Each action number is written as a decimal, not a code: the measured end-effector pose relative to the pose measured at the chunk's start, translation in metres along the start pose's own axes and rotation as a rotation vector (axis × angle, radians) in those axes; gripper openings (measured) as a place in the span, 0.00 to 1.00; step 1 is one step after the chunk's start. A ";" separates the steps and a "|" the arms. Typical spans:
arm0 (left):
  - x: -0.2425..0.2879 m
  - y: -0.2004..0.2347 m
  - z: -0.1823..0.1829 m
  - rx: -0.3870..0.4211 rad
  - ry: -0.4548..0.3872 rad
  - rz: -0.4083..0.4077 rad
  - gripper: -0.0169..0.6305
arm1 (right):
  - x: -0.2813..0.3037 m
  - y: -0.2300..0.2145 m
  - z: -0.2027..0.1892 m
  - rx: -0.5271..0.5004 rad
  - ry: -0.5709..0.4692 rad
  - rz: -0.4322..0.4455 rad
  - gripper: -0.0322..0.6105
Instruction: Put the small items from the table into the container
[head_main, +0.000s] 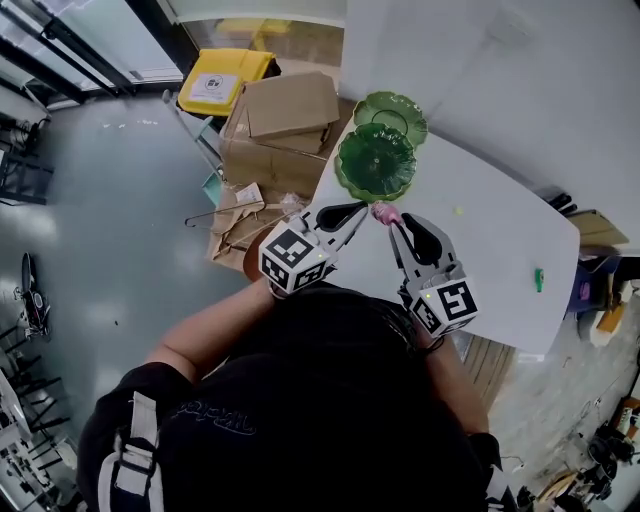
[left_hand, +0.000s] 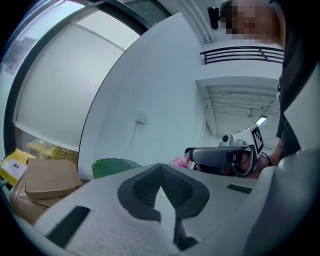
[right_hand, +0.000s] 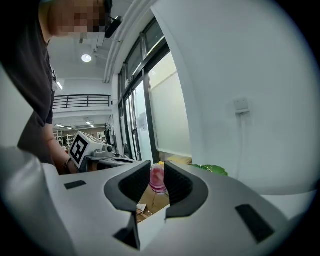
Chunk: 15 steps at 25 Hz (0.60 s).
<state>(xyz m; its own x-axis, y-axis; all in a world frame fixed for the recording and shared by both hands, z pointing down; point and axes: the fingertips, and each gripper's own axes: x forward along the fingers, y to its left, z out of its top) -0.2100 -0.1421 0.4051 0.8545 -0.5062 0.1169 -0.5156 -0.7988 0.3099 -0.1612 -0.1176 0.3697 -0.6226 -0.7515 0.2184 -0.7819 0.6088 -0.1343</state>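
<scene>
I am on the carrying step: a small thing is picked up and it needs to go into the bowl

My right gripper (head_main: 406, 228) is squeezing a little pink thing (right_hand: 157, 179) between its two jaws. From my head camera the pink thing sits in the middle of the picture, right by the edge of the white table (head_main: 480, 235). I think it is lifted off the table, because in the right gripper view I can see boxes on the floor under it

My left gripper (left_hand: 160, 172) has its jaws closed together with nothing in them. Its tip is just beside the pink thing, on the left

The green bowl (head_main: 375, 160) is a bit higher in the picture, close to the pink thing. A second green dish (head_main: 392, 112) sits just above it, touching it or almost

Next I should bring my right gripper up the picture until the pink thing hangs over the middle of the green bowl, go down low, then let go. My left gripper should stay out of the way

More small things wait on the table: a tiny yellow bit (head_main: 458, 211) to the right of the middle, and a small green bit (head_main: 538, 279) near the right edge
</scene>
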 end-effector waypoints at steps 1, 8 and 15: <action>0.000 0.000 0.000 -0.003 -0.001 0.000 0.03 | 0.000 -0.001 0.000 0.001 0.001 0.000 0.19; 0.005 0.005 0.002 -0.004 0.003 -0.003 0.03 | 0.007 -0.011 0.003 0.002 0.001 -0.006 0.19; 0.008 0.012 0.001 -0.004 0.005 0.008 0.03 | 0.017 -0.020 0.005 0.000 0.004 -0.011 0.19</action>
<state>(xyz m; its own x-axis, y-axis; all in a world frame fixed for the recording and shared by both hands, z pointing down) -0.2089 -0.1561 0.4084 0.8507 -0.5109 0.1239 -0.5220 -0.7935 0.3128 -0.1567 -0.1441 0.3711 -0.6135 -0.7574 0.2235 -0.7889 0.6002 -0.1316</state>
